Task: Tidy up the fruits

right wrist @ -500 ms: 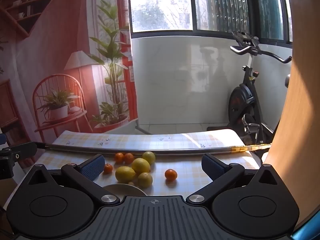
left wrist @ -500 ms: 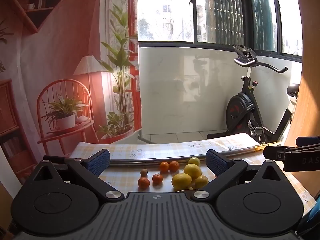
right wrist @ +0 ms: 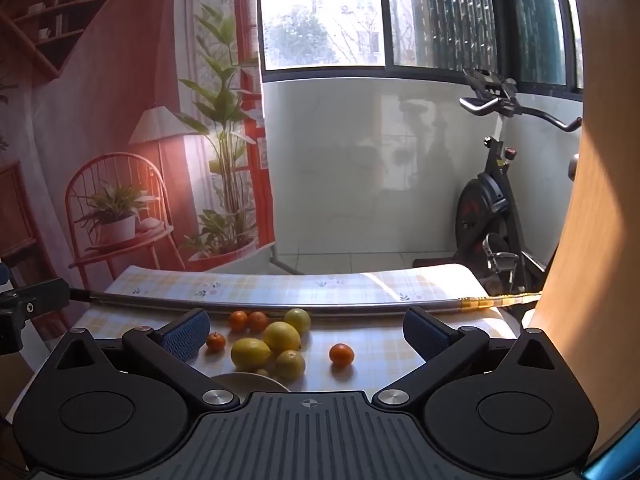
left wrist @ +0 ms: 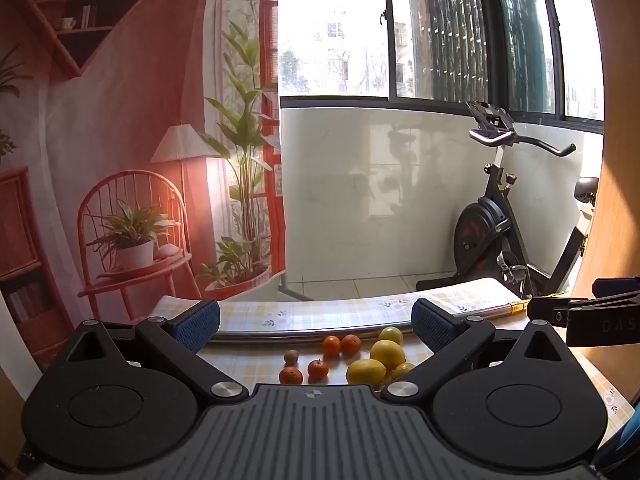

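Crowding 1 lone mandarin (right wrist: 341,354): lemons (right wrist: 281,337) | bowl (right wrist: 248,381) | metal rod (right wrist: 256,307)

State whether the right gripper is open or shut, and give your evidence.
Open. The right gripper has its blue-padded fingers spread wide apart, with nothing between them; the lemons lie on the table beyond.

Daylight floods through the window (left wrist: 332,28) at twelve o'clock and blows it out white; fruit shadows fall toward six on the tablecloth (right wrist: 360,284), a warm glare tints nine o'clock, and fisheye bending curves the edges
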The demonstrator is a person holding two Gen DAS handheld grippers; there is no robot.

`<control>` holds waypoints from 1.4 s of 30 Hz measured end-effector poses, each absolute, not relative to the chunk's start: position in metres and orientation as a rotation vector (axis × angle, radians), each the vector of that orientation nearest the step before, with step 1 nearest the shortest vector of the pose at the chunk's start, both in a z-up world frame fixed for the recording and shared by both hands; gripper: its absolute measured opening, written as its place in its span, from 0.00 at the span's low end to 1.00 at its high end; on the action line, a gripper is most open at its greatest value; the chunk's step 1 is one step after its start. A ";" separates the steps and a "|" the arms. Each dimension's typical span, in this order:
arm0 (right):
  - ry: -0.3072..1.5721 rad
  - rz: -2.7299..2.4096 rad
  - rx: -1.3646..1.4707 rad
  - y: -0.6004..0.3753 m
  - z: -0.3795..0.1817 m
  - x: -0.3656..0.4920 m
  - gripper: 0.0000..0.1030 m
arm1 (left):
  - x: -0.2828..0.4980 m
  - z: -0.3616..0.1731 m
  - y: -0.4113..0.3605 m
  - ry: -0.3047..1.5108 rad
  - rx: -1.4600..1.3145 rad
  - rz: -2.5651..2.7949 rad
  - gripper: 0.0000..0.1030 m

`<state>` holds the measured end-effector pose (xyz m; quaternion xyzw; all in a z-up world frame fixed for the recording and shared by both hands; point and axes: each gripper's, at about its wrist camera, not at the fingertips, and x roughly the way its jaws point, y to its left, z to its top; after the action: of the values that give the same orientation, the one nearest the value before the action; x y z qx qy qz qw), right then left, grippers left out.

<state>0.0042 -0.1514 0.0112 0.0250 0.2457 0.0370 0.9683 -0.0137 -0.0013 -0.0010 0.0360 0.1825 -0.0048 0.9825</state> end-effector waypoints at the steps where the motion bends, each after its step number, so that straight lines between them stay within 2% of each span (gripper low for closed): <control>1: 0.496 0.075 0.051 -0.152 0.013 0.004 1.00 | -0.014 -0.001 -0.001 0.366 0.072 -0.009 1.00; 42: 0.479 0.071 0.048 -0.151 0.023 -0.002 1.00 | -0.018 0.002 0.001 0.343 0.078 -0.009 1.00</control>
<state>-0.0019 -0.1509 0.0226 0.0236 0.2371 0.0353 0.9706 -0.0176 0.0008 0.0018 0.0389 0.1706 -0.0047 0.9846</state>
